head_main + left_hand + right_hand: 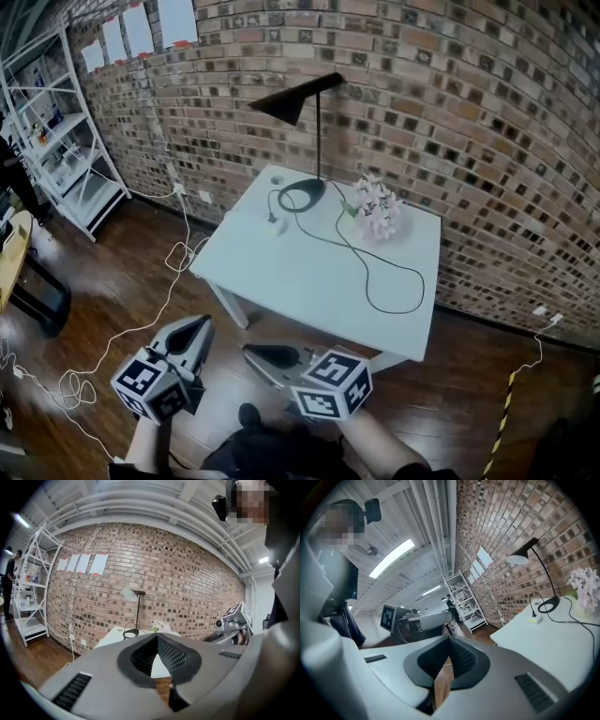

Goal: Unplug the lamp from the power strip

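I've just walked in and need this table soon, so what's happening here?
A person faces the white table holding the left tongs and right tongs low, both shut and empty. The black desk lamp sits at the far edge, its cord looking plugged into a small white power strip beside its base. Nothing is touched yet.

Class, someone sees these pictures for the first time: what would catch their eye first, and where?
The black lamp stands at the back of the white table against the brick wall, with pale flowers to its right. Its black cable loops across the tabletop. Nearest the camera, the left gripper and right gripper hang shut and empty above the wooden floor.
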A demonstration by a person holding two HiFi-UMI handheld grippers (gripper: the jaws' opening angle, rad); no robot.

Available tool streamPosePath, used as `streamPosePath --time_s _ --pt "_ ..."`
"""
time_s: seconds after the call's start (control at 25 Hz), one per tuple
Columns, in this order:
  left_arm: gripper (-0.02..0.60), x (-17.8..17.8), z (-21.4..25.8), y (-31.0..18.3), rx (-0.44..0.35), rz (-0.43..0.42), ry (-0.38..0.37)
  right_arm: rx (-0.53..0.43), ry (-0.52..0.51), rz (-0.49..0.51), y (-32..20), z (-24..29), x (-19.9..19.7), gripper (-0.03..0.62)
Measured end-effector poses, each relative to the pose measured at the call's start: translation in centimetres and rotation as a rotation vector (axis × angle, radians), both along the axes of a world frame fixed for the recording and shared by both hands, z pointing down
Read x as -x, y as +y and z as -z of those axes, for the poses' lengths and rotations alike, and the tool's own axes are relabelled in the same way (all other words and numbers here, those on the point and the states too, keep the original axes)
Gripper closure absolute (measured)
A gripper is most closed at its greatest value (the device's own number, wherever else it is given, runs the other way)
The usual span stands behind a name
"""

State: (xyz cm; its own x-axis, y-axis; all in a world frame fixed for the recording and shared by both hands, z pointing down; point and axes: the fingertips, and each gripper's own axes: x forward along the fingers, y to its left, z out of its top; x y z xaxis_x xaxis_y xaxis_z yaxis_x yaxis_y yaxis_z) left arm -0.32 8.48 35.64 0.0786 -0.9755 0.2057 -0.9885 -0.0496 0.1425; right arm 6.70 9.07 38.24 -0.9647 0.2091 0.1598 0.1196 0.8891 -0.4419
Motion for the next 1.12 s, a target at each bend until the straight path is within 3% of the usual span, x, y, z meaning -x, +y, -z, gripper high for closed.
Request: streamPosePath --time_s 0.12,0.24,0.4,0.76,0.92,1.12 --pt "0.583 3.6 -0.5 0.5 -0.033 0.006 -0.029 -0.017 0.016 -0.007 0.3 0.2 2.1 0.603" --pt "0.583 5.7 -0.3 0.8 -0.046 -0.006 -0.011 -0.033 0.025 -0.016 0.7 0.6 4.4 0.603" --pt "0.583 6.8 0.4 0.5 -0.039 -0.031 0.076 -0.049 0.045 -0.032 1.1 0.7 6.8 0.603" --pt "0.583 11.2 0.7 0.4 -0.069 -0.106 0.095 -0.084 0.089 -0.086 1.7 0.6 11.4 0.603" --pt "0.583 13.6 0.2 0.5 -0.093 -0.091 0.106 -0.094 0.111 -0.106 2.1 0.3 12.7 0.603" --pt "0.583 13.5 -0.5 0.4 -0.072 -0.126 0.191 -0.115 0.147 -0.142 2.0 -0.2 12.8 0.603"
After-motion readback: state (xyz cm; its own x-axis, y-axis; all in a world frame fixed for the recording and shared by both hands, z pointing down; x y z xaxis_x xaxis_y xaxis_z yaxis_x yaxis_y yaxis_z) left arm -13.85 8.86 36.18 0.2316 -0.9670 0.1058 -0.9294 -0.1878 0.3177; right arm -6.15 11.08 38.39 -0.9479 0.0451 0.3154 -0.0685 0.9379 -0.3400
